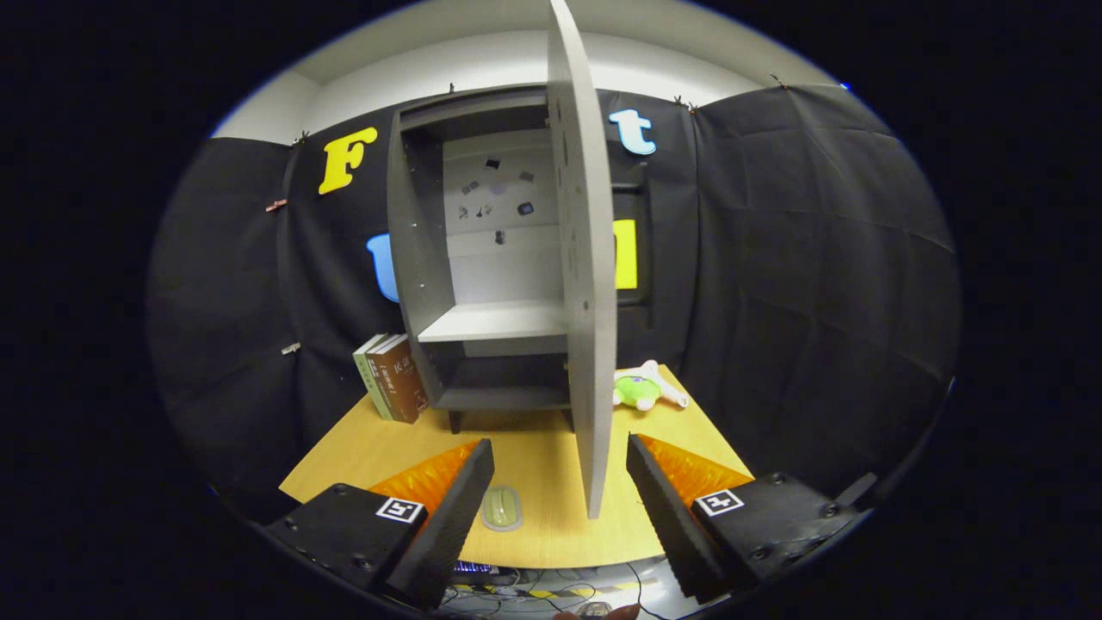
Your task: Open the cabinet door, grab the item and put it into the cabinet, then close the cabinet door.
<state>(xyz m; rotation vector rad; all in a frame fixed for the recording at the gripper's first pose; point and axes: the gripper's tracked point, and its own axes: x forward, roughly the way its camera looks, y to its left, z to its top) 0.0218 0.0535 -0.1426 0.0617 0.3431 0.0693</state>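
A grey cabinet (482,258) stands at the back of the wooden table (551,482). Its door (585,258) is swung wide open toward me, edge-on, reaching to just between my fingers. Inside I see a middle shelf (495,320) and a lower compartment, both bare. A small pale green computer mouse (502,508) lies on the table near my left finger (456,508). My gripper (560,456) is open, the fingers standing apart on either side of the door's lower edge without pressing on it.
Two books (392,377) lean against the cabinet's left side. A green and white plush toy (646,387) lies on the table to the right of the cabinet, behind the door. Cables and a keyboard show below the table's front edge.
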